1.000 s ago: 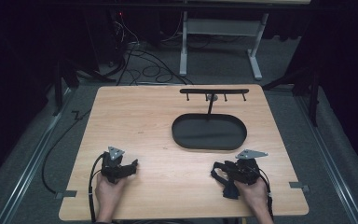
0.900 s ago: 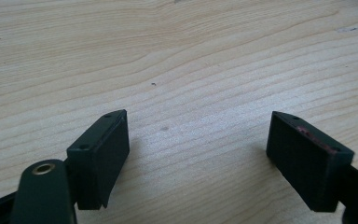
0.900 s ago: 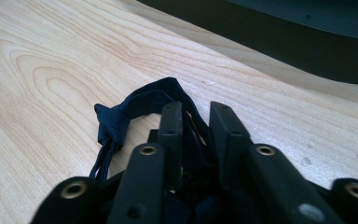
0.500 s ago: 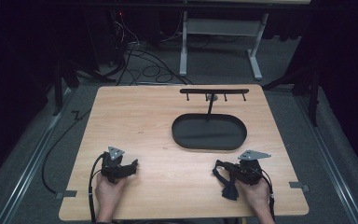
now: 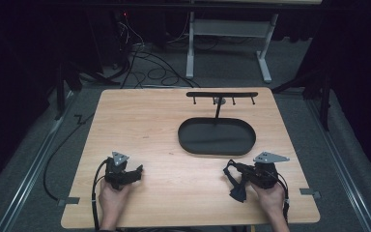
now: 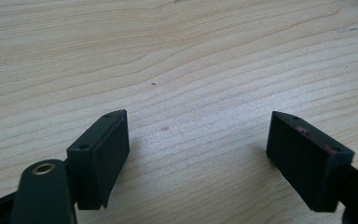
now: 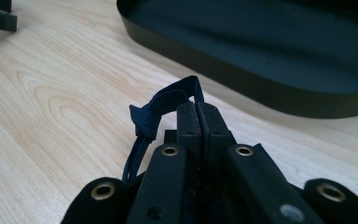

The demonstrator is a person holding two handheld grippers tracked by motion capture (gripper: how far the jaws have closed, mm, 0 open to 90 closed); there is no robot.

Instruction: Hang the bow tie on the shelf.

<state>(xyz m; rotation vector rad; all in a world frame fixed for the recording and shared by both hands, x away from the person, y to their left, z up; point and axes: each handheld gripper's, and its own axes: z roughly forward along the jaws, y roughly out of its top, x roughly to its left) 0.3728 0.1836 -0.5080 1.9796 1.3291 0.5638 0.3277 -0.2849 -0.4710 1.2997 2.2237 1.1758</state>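
Right gripper (image 7: pixel 198 112): jaws have just been closing and now stand pressed together, clamping a dark blue strap (image 7: pixel 161 109). The strap loops over the jaw tips, knots just to their left in the right gripper view, and trails down past the left jaw's side. In the high view the right gripper (image 5: pixel 235 175) shows the strap (image 5: pixel 236 191) hanging below it onto the table (image 5: pixel 145 125).

Black oval tray (image 7: pixel 270 60): ahead of the right jaws, near but apart from the tips. A black hook rack (image 5: pixel 221 94) rises behind it.

Left gripper (image 6: pixel 198 140): jaws wide apart, bare wood between them, nothing held. High view shows it (image 5: pixel 134 173) well apart from the right one.
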